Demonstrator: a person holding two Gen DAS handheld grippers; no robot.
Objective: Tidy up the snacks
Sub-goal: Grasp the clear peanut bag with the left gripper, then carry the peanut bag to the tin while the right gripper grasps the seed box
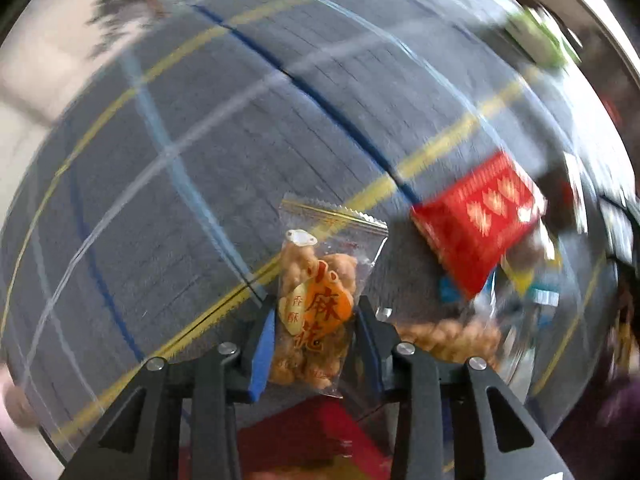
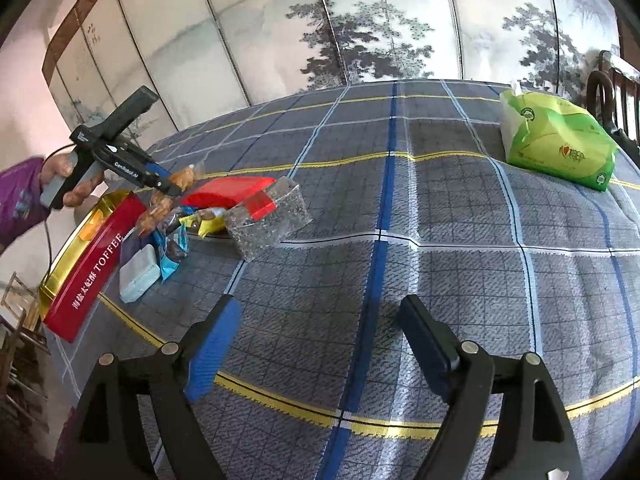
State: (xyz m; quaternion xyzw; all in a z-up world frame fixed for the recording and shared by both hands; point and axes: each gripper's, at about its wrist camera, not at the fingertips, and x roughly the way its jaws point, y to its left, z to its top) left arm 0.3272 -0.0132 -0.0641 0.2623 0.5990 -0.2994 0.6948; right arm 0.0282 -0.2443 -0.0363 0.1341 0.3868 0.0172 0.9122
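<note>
My left gripper (image 1: 314,320) is shut on a clear packet of fried dough twists (image 1: 316,300) with an orange label, held in the air above the table. It also shows in the right wrist view (image 2: 176,184), over the snack pile. Below it stands a red toffee tin (image 2: 92,264) with a gold rim. A red lid or box (image 2: 228,194), a clear bag of dark seeds (image 2: 268,220), blue and yellow packets (image 2: 176,248) and a pale blue block (image 2: 138,274) lie beside the tin. My right gripper (image 2: 320,332) is open and empty above the checked cloth.
A grey checked tablecloth (image 2: 400,240) with blue and yellow stripes covers the table. A green tissue pack (image 2: 556,140) lies at the far right. A painted folding screen (image 2: 320,20) stands behind. A dark chair back (image 2: 616,92) is at the right edge.
</note>
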